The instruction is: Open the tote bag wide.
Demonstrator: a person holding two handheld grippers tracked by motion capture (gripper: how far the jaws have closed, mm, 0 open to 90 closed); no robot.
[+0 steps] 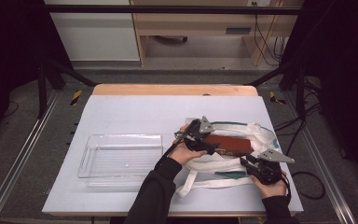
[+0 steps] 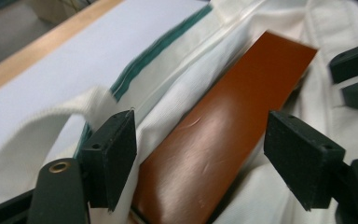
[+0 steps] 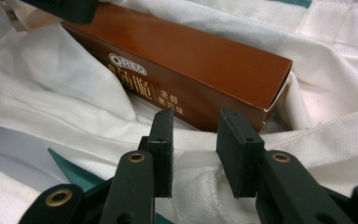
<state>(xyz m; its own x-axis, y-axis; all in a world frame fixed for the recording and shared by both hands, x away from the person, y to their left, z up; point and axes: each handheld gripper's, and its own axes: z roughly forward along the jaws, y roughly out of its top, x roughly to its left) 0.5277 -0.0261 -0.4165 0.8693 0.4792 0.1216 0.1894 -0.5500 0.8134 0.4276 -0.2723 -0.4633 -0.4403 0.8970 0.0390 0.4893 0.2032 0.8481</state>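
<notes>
A white tote bag with green trim lies on the right of the table, its mouth open. A brown Oreo box lies inside the mouth. My left gripper is at the bag's left end, open wide. The box lies between its jaws untouched, while the bag cloth rests against the left jaw. My right gripper comes in from the front right. In the right gripper view it stands narrowed on the bag's front rim, with cloth bunched between the pads, just in front of the box.
A transparent plastic tray stands to the left of the bag. The bag's handles trail toward the front edge of the white table. A metal frame and cables surround the table.
</notes>
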